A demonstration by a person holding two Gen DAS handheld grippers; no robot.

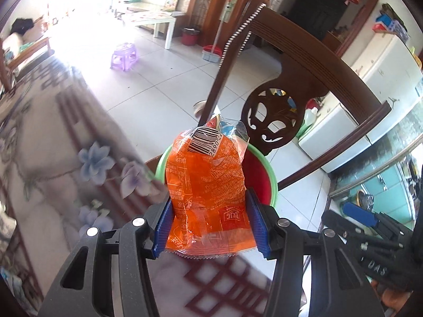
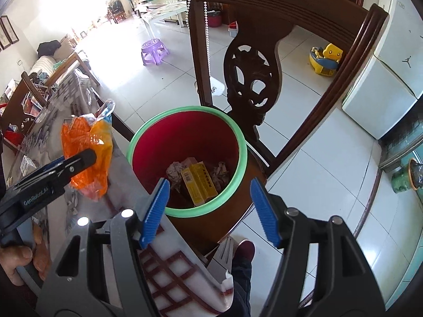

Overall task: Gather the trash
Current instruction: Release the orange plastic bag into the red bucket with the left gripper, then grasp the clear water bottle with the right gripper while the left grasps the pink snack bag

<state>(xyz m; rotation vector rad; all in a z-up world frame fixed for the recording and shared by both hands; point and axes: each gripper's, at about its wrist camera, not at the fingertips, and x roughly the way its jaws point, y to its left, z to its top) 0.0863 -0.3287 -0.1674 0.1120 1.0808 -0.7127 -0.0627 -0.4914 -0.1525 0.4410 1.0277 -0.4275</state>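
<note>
Now my left gripper (image 1: 208, 224) clamps a crinkly orange plastic snack wrapper (image 1: 208, 185) between its ribbed blue pads, holding it upright over the edge of the desk (image 1: 53, 158), whose glossy cover bears a floral print. My right gripper (image 2: 208, 211) stands open and empty above the round red bin with a green rim (image 2: 185, 158). Inside lie a yellow cardboard box (image 2: 199, 185) and crumpled paper (image 2: 174, 171). Behind the bin rises a carved dark wooden chair (image 2: 251, 79).

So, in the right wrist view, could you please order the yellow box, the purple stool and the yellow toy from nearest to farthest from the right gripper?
1. Yellow box, in the bin just ahead.
2. Yellow toy, floor, upper right.
3. Purple stool, floor, upper left.
</note>
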